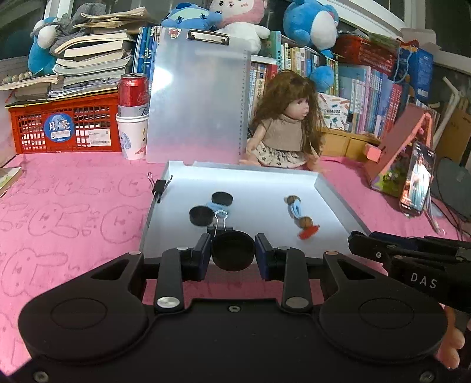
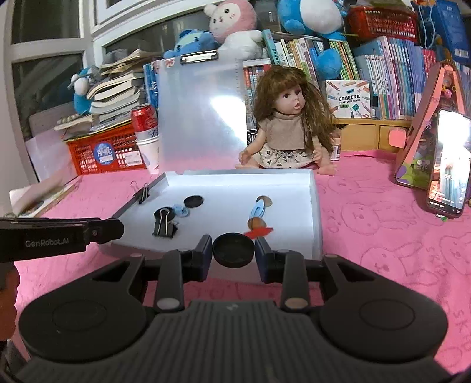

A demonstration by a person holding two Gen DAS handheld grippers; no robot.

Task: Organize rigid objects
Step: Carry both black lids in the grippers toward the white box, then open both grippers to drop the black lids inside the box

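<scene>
We see a surface covered with a pink cloth (image 1: 73,206) printed with faint bunny outlines. On it lie a shallow white tray (image 1: 338,197), a red crate (image 1: 64,126), a white paper cup (image 1: 132,138), a seated doll (image 1: 282,132), a phone (image 1: 416,182) leaning upright beside a pink stand (image 1: 394,147), and a frosted clipboard (image 1: 200,103) propped behind the tray.

Looks like a kid's room or study corner at home: plush toys (image 1: 241,17) sitting on a long row of books (image 2: 382,76), a doll (image 2: 290,129) on the tabletop (image 1: 73,200) with its pink bunny-print cloth, and a red crate (image 1: 64,123) under more stacked books.
</scene>
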